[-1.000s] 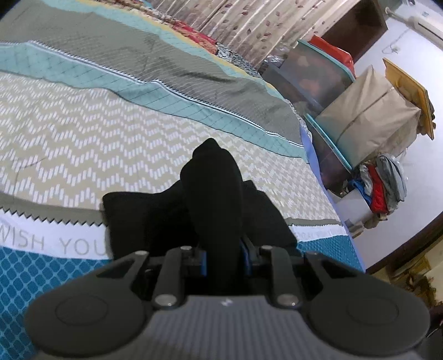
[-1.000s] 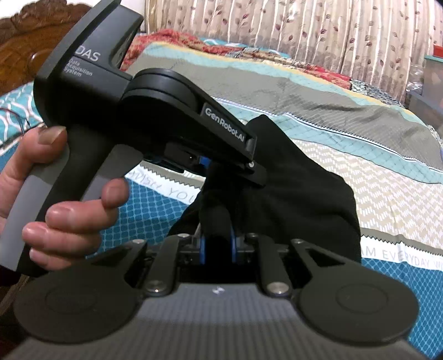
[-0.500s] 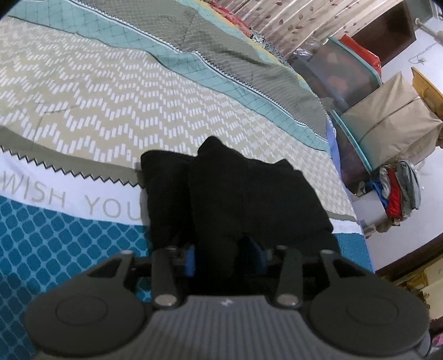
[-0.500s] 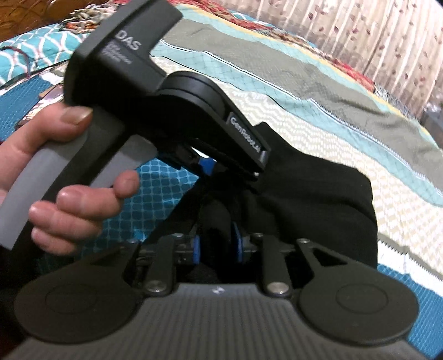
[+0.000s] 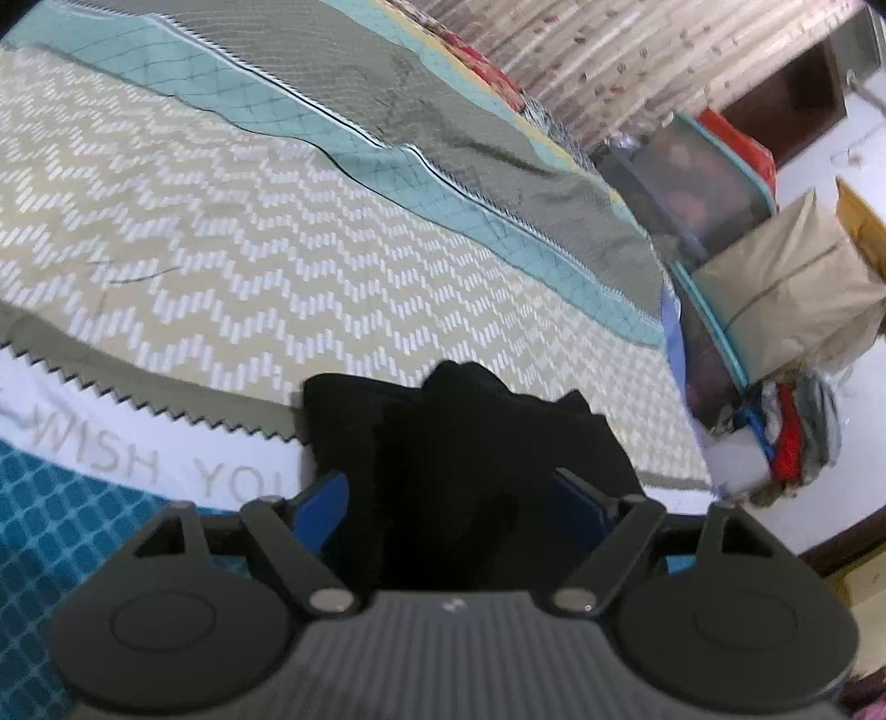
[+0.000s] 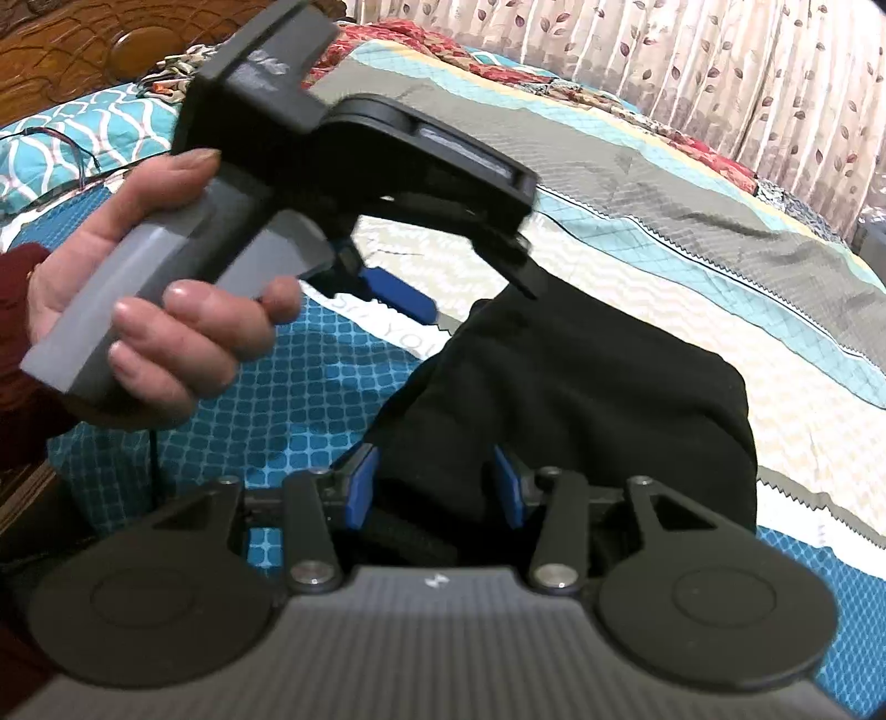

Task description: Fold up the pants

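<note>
The black pants [image 5: 470, 443] lie folded in a thick bundle on the patterned bedspread [image 5: 277, 277]. My left gripper [image 5: 451, 498] is open, its blue pads spread wide on either side of the bundle's near edge. In the right wrist view the pants [image 6: 598, 399] fill the middle. My right gripper [image 6: 437, 493] is open too, with the cloth loose between its blue pads. The left gripper [image 6: 421, 299], held by a hand, hangs over the far left edge of the bundle there.
The bed's right edge drops to a floor crowded with storage boxes [image 5: 714, 188], a beige bag [image 5: 792, 299] and a clothes pile [image 5: 786, 437]. A carved wooden headboard [image 6: 111, 50] and curtains [image 6: 664, 55] stand behind the bed.
Both grippers have gone from shut on the pants to open. The bundle has come down from being held up and now rests on the bedspread.
</note>
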The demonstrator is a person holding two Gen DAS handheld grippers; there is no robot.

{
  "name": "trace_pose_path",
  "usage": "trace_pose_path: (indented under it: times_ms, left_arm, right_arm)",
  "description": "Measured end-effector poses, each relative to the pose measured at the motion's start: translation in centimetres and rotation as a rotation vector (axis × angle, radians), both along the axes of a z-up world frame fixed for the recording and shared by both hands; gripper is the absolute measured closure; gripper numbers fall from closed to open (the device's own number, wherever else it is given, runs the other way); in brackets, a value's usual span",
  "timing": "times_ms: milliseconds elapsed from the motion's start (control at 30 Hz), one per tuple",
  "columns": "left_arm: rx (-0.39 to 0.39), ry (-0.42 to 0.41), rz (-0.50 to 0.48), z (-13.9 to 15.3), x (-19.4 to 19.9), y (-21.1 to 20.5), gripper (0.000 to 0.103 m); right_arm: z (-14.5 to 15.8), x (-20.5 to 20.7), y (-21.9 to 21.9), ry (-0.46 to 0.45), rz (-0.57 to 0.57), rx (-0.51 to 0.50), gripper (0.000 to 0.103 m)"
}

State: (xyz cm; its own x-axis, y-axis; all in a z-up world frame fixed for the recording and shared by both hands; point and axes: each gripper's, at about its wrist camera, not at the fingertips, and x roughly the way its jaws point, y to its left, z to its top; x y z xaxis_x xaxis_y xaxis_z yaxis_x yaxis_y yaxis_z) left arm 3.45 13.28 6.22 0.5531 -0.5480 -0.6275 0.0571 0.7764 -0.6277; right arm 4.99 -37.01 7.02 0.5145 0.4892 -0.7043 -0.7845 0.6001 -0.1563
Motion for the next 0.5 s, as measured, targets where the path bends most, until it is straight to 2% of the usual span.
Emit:
trace_pose_path:
  times_ms: [33, 100, 133, 167, 200, 267, 367, 500]
  left_arm:
    - [0.022, 0.005, -0.013, -0.2, 0.3, -0.8, 0.023]
    - [0.079, 0.03, -0.033, -0.7, 0.9, -2.1, 0.041]
    - [0.094, 0.037, -0.044, -1.0, 1.0, -2.5, 0.055]
    - [0.114, 0.034, -0.042, -1.0, 0.8, -2.9, 0.069]
    - [0.14, 0.017, -0.036, -0.7, 0.5, -3.2, 0.075]
    - [0.157, -0.031, -0.037, 0.4, -0.4, -3.1, 0.082]
    - [0.148, -0.066, -0.02, 1.7, -1.3, -2.1, 0.083]
    - [0.163, -0.031, 0.01, 1.1, -1.5, -1.2, 0.082]
  right_arm:
    - [0.0, 0.4, 0.0, -0.001, 0.0, 0.004, 0.057]
    - [-0.1, 0.4, -0.3, -0.002, -0.005, 0.006, 0.057]
    - [-0.2, 0.5, -0.5, -0.002, -0.005, 0.006, 0.057]
    - [-0.5, 0.6, -0.9, 0.006, -0.003, 0.01, 0.064]
    - [-0.9, 0.8, -1.0, 0.023, -0.004, 0.017, 0.086]
    - [-0.9, 1.3, -1.2, 0.064, -0.029, 0.035, 0.09]
    - [0.7, 0.8, -1.4, 0.081, -0.013, 0.105, 0.091]
    - [1.9, 0.2, -0.7, 0.099, 0.009, 0.157, 0.091]
